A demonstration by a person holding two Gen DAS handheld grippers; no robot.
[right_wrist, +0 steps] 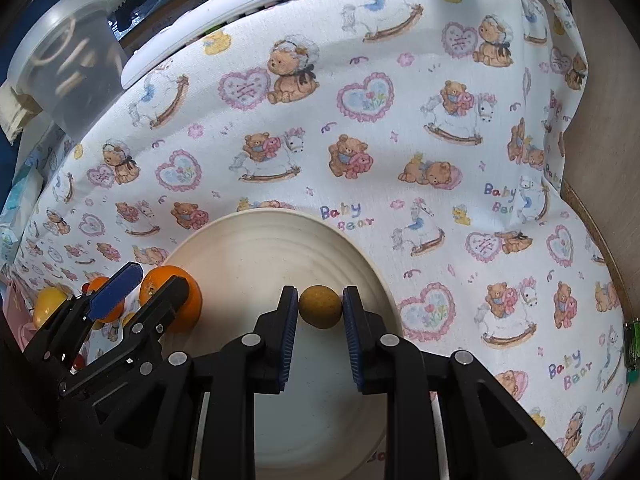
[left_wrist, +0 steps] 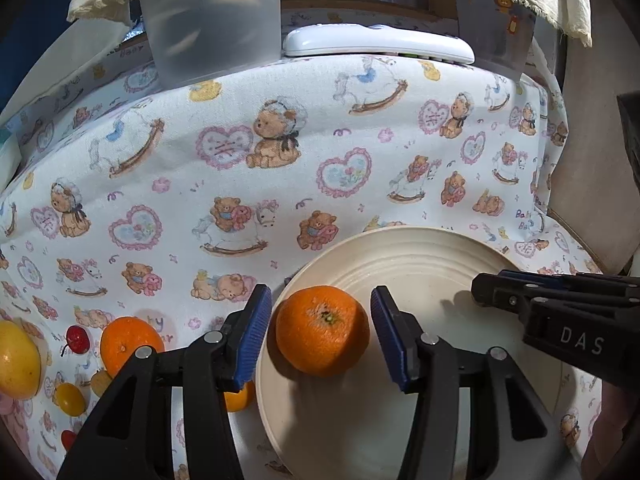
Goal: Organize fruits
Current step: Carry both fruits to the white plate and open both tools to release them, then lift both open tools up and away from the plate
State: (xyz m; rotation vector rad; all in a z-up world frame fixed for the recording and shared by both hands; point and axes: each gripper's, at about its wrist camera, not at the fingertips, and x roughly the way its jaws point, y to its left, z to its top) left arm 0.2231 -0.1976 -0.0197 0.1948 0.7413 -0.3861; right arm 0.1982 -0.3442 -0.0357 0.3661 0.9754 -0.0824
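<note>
One orange [left_wrist: 322, 330] on one plate [left_wrist: 420, 256], two oranges [left_wrist: 130, 340] beside

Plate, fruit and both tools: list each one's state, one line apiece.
Plate: upright on the cloth, holding one orange.
Orange: resting on the plate, between the left tool's pads, untouched.
Left tool: open.
Small brown fruit: gripped above the plate.
Right tool: shut on it.

Bare cloth [left_wrist: 280, 200] beyond plate [left_wrist: 420, 248]; fruit cluster [left_wrist: 80, 352] crowding its left.

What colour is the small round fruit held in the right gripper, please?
Brownish tan fruit, best in the right wrist view.
</note>
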